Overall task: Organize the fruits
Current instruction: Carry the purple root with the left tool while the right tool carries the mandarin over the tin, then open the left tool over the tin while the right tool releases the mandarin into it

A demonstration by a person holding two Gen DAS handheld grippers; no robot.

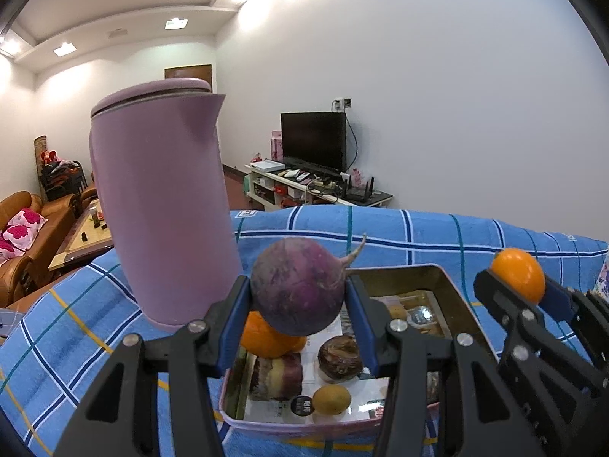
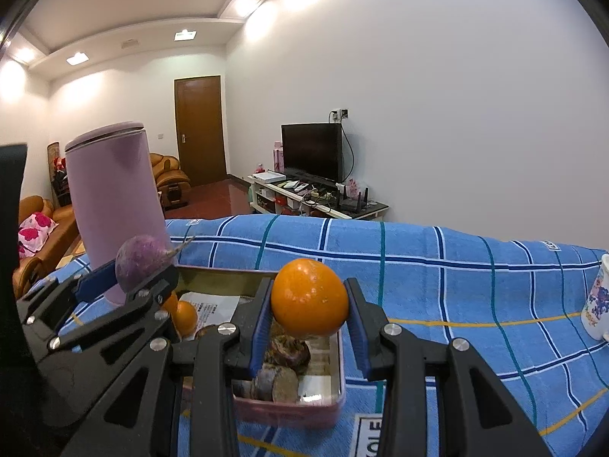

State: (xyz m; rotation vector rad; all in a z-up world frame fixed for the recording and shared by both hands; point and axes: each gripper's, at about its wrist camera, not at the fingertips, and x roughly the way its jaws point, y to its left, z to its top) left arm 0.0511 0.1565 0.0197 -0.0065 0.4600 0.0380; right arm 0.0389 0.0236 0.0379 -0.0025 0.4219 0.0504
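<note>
My left gripper (image 1: 298,304) is shut on a round purple turnip (image 1: 298,285) and holds it above a shallow pink tin tray (image 1: 289,424). The tray holds an orange (image 1: 266,337), a small yellow fruit (image 1: 331,400), a dark round root (image 1: 340,358) and a cut purple piece (image 1: 276,375). My right gripper (image 2: 309,318) is shut on an orange (image 2: 309,297) and holds it above the tray (image 2: 289,413). The right gripper with its orange (image 1: 518,274) shows at the right of the left wrist view. The left gripper's turnip (image 2: 142,259) shows in the right wrist view.
A tall lilac kettle (image 1: 163,209) stands on the blue checked cloth (image 1: 418,236) just left of the tray. A patterned white mug (image 2: 597,304) stands at the far right. Beyond the table are a TV stand, sofas and a door.
</note>
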